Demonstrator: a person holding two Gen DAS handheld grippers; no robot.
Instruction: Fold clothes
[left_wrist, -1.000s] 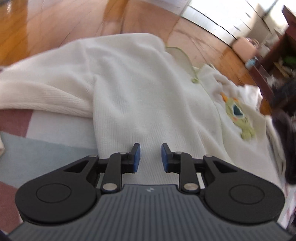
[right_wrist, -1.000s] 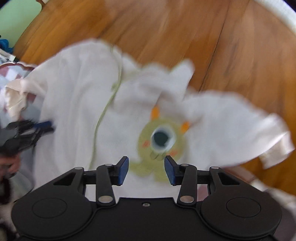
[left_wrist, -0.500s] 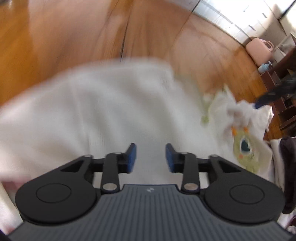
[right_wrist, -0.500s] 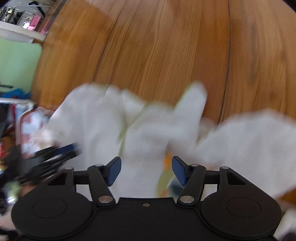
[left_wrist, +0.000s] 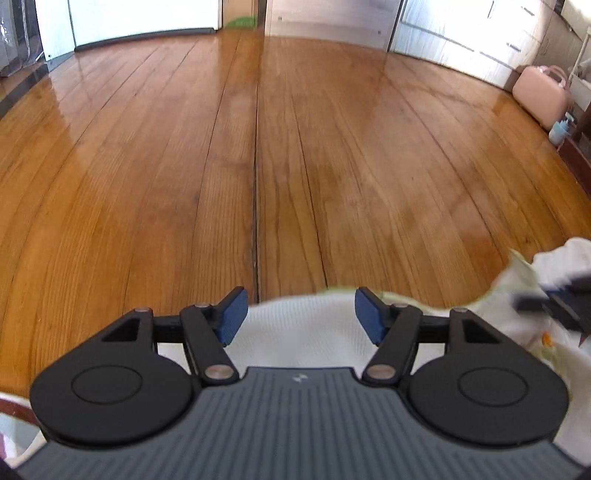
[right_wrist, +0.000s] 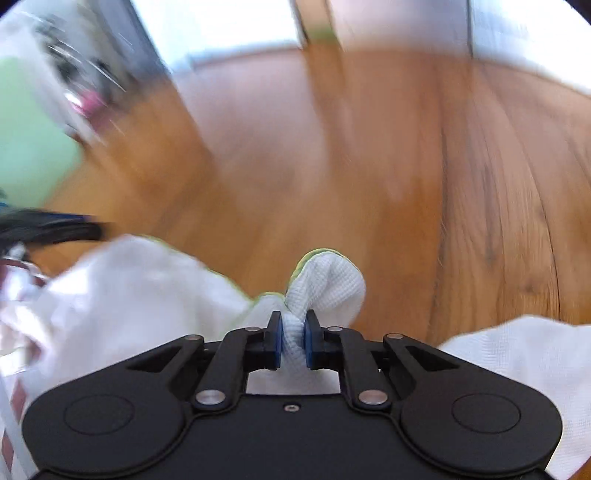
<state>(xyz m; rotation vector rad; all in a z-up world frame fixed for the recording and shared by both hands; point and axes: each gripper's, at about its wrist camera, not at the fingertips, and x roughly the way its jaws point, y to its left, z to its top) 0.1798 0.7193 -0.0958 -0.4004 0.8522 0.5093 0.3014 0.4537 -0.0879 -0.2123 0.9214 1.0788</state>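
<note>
White knit top (right_wrist: 328, 280) — on the wooden floor (left_wrist: 295, 166), green-trimmed edge farthest out. Right gripper (right_wrist: 293, 339): just clamped on a fold. Left gripper (left_wrist: 301, 317): jaws newly parted, empty — edge directly beneath, nearer.

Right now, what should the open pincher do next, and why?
Probably close the left gripper on the white garment edge lying between its open jaws. The right gripper already pinches a fold, so both sides could then be lifted together.
</note>
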